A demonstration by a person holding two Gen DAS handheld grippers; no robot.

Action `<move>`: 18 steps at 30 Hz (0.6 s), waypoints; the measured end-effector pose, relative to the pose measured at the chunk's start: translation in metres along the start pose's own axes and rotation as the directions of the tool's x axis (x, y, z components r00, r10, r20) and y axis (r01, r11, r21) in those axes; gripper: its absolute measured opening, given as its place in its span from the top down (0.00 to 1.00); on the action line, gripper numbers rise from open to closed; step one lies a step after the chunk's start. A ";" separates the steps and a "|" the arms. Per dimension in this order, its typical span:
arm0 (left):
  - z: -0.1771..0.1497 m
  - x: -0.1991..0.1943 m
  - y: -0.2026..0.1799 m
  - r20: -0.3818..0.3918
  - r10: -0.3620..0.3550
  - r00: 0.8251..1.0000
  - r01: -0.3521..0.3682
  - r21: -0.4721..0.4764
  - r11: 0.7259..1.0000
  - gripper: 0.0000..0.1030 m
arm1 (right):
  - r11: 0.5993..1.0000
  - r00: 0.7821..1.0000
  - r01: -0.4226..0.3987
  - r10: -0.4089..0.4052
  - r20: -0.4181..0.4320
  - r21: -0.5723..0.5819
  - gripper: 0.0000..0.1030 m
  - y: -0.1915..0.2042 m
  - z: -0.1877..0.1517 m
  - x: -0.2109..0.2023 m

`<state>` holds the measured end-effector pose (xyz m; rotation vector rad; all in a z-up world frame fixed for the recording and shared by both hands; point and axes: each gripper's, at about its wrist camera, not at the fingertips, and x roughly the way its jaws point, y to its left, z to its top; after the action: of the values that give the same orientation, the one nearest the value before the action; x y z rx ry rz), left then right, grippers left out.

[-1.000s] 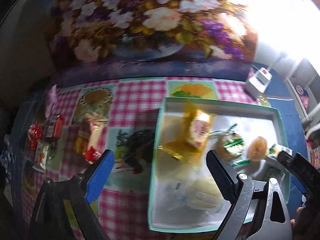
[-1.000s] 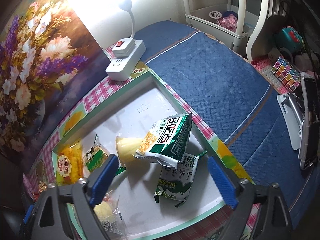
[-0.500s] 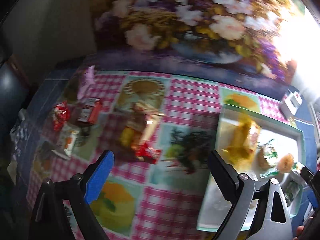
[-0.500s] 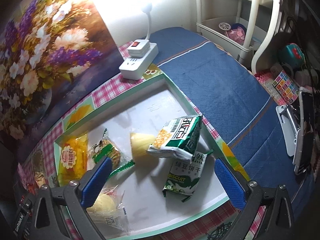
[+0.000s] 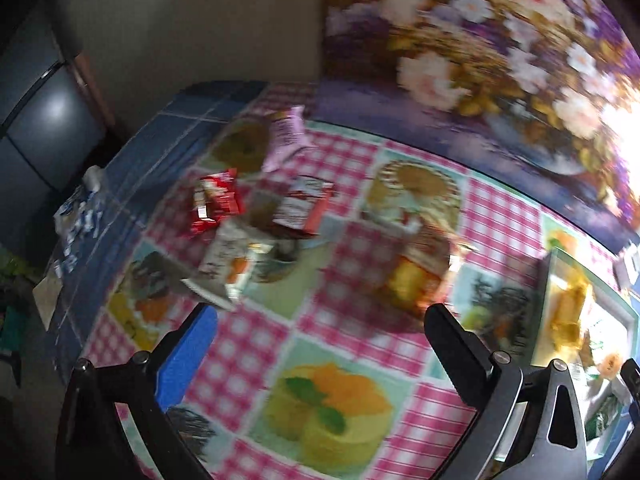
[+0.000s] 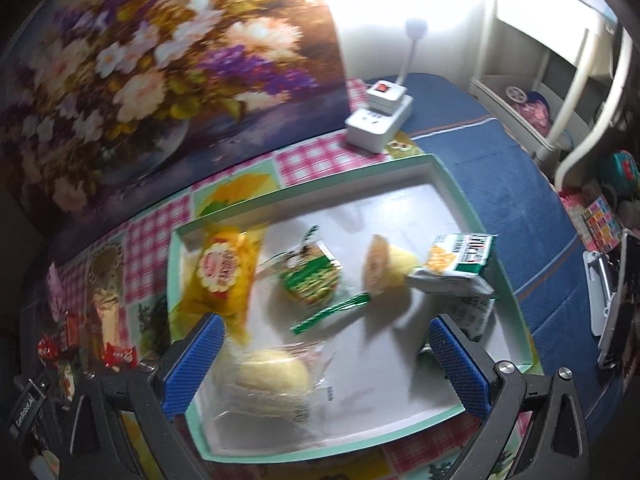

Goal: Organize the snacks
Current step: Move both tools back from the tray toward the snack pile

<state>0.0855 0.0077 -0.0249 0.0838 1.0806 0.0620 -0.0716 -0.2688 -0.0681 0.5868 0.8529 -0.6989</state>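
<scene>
**A:** Largest element?

**B:** Table (image 5: 248, 356), under a checked cloth. At its right end, tray (image 6: 460, 184), with a raised rim to keep gathered snacks from sliding off.

**A:** Inside the tray?

**B:** Bun in clear wrap (image 6: 272, 376), yellow packet (image 6: 224, 268), green packet (image 6: 312, 276), jelly cup (image 6: 386, 268) and biscuit bag (image 6: 460, 260) (propped on a second bag). Judged already sorted.

**A:** Claws?

**B:** Left claw (image 5: 318, 312), opening, nothing between its jaws, angled down toward the loose white packet (image 5: 228, 260), red packet (image 5: 216, 200) and pink packet (image 5: 286, 136), all well apart from the tray. Probably lining up the next pick. Right claw (image 6: 324, 322), spread wide and empty, hovering over the tray.

**A:** Against a second ago?

**B:** Left view then filled by the tray, now swung to the loose pile, with the tray at the right edge. Right view rolled, more of the tray's left end showing.
</scene>
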 end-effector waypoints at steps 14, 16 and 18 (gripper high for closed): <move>-0.001 0.005 0.067 -0.013 0.086 0.996 -0.087 -0.094 0.992 0.00 | 0.964 0.993 -0.116 0.114 -0.025 -0.238 0.00 0.102 -0.039 -0.010; -0.001 0.007 0.072 -0.016 0.089 0.996 -0.091 -0.094 0.991 0.00 | 0.956 0.992 -0.128 0.124 -0.033 -0.264 0.00 0.113 -0.046 -0.010; -0.002 0.009 0.078 -0.022 0.096 0.995 -0.098 -0.102 0.990 0.00 | 0.949 0.990 -0.141 0.135 -0.040 -0.283 0.00 0.122 -0.051 -0.010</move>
<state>0.0870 0.0862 -0.0257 0.0428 1.0887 0.2063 -0.0086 -0.1517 -0.0646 0.3892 0.9035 -0.4324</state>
